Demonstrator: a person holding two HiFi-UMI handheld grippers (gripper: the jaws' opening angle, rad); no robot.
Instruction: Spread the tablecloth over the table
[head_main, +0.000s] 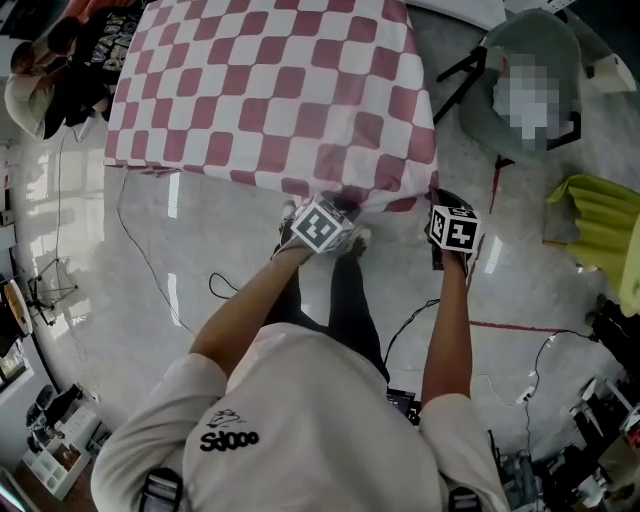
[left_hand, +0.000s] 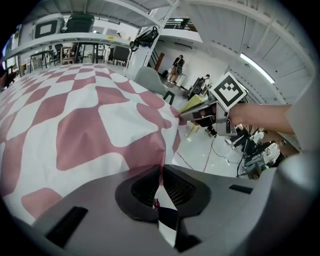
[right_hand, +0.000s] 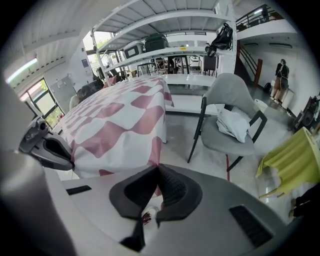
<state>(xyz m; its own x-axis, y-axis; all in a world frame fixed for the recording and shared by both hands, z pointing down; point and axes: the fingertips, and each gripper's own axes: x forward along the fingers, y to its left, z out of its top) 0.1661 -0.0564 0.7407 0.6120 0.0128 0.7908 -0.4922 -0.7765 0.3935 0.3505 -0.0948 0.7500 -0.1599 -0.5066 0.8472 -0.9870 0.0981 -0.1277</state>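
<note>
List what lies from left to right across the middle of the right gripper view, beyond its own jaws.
left hand-held gripper → checked tablecloth → grey chair → yellow cloth
</note>
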